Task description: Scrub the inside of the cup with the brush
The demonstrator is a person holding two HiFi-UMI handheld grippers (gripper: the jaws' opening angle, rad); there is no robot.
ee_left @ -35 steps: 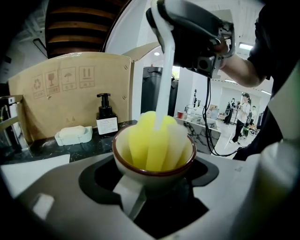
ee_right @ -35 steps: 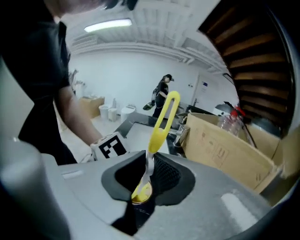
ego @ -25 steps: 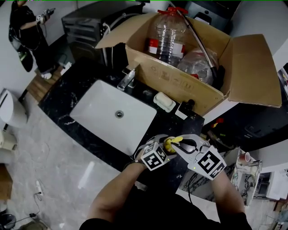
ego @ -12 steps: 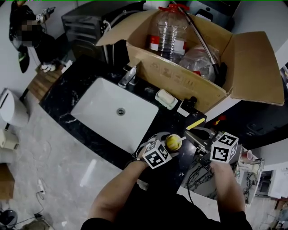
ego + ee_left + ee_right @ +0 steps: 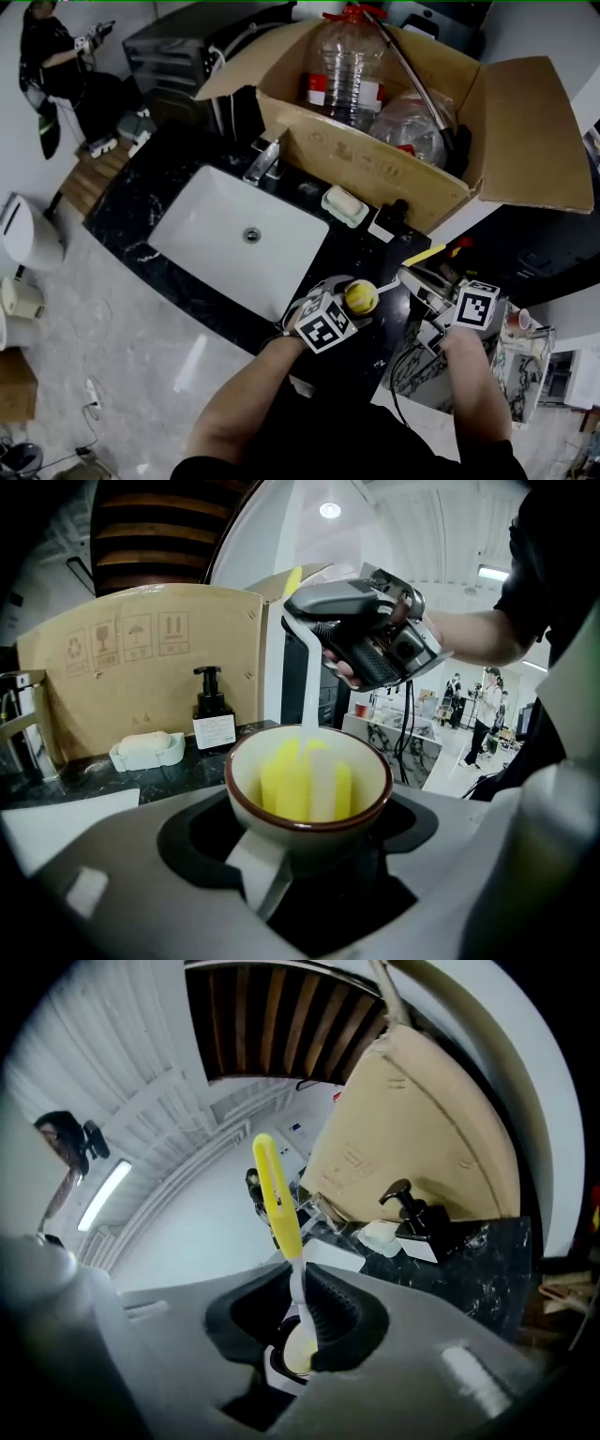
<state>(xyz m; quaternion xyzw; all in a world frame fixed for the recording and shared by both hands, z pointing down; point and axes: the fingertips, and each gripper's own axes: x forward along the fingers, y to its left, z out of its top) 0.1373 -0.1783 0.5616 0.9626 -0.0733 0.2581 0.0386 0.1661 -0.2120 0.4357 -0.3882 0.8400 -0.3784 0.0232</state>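
Your left gripper [image 5: 300,846] is clamped tight on the cup [image 5: 309,806], while your right gripper [image 5: 300,1321], jaws just loosening a touch, pinches the brush [image 5: 278,1199] by its shaft, with the yellow sponge head [image 5: 298,782] inside the cup, close off that gripper's tips.

Bright overhead lighting, dark fisheye-warped edges
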